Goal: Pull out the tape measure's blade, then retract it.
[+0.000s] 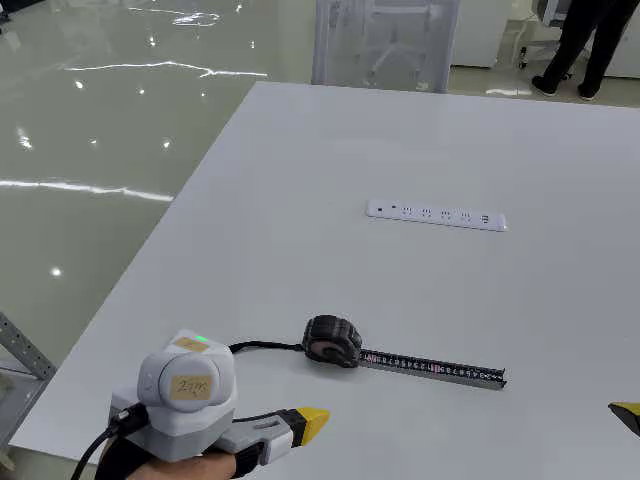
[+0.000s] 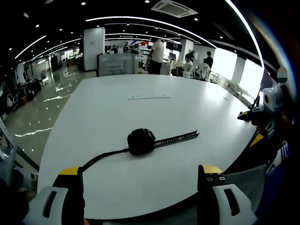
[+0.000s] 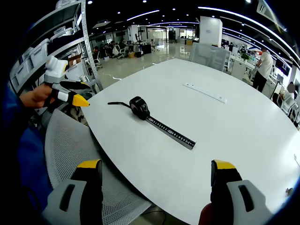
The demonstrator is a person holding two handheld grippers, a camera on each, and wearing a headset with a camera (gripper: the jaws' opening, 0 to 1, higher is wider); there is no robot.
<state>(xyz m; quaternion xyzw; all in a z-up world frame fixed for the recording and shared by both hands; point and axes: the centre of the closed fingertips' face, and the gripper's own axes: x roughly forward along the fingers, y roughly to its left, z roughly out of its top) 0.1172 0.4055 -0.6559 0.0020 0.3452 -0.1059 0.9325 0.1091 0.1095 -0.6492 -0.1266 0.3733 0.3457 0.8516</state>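
The tape measure (image 1: 332, 340) is seen lying on the white surface (image 1: 300, 180), not far from its front edge, and it is touched by neither gripper. Its blade (image 1: 435, 368) is drawn out part way, to the right in the head view, and is laid flat on the surface. A black strap (image 1: 265, 346) is stretched out from the case on the opposite side. The jaws of the left gripper (image 2: 140, 171) are held wide apart with nothing between them, and they are pointed toward the case from near the front edge. The jaws of the right gripper (image 3: 156, 165) are spread apart as well, and nothing is gripped by them. A white power strip (image 1: 436, 215) is placed farther back on the surface, well apart from the tape measure.
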